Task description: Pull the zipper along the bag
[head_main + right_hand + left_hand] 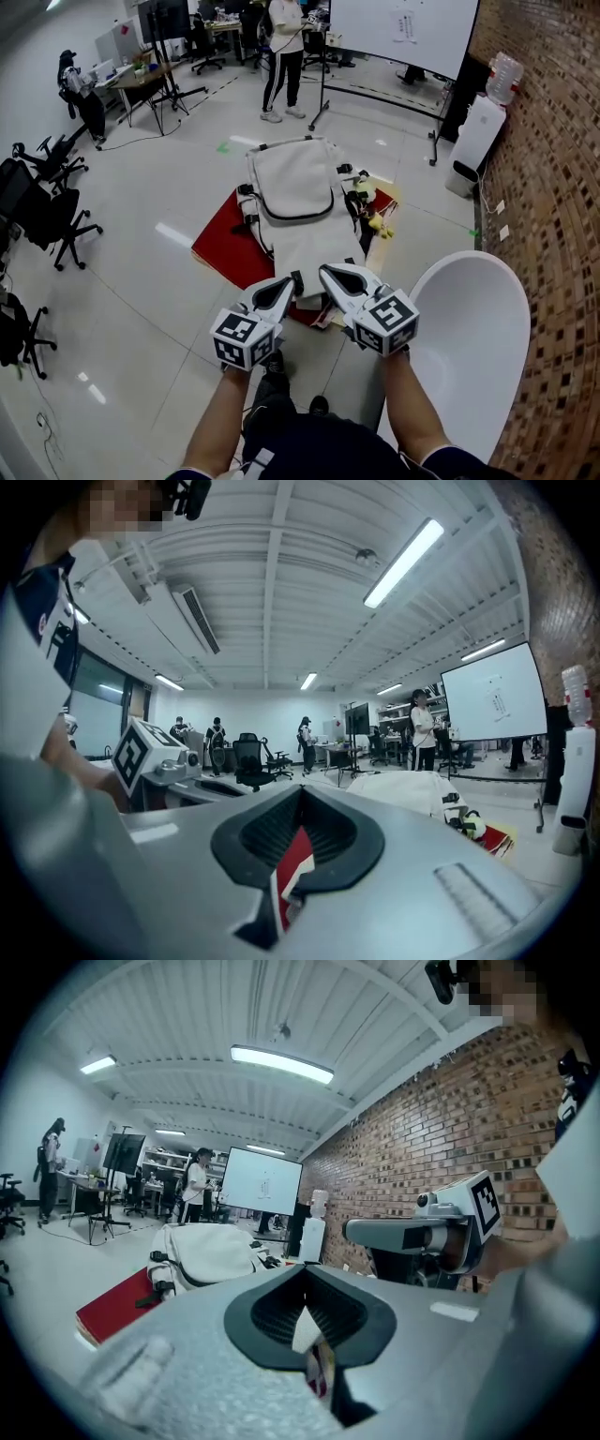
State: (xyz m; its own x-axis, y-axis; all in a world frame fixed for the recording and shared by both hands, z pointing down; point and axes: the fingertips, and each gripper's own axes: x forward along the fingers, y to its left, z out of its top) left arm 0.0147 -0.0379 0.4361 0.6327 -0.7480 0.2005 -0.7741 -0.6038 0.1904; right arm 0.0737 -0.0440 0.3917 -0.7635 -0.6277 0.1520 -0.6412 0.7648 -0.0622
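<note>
Bag [295, 192]: white backpack, flat on a red mat [220, 239] on the floor, straight ahead at 12 o'clock from both grippers. Zipper [300, 219] showing as a dark U-shaped line across the front panel; can't make out the pull from up here, too small.

Left gripper [286, 281] down around 7 o'clock of the bag, right gripper [328, 272] around 5 o'clock. Side by side, held out on bare forearms, tips aimed at the bag's near end. Not touching it though, and in both gripper views the bag sits clearly further ahead.

Jaws pressed together on both, nothing pinched in either.

Other stuff: small yellow toy [375, 220] just beside the bag at its 3 o'clock, partly on the mat. White round worktop [469, 328] at 4 o'clock in the head view, right next to the brick wall [553, 187]. Someone standing [284, 56] beyond the bag at 12 o'clock, whiteboard [398, 28] at 1 o'clock, couple of office chairs [47, 206] way off at 9.
</note>
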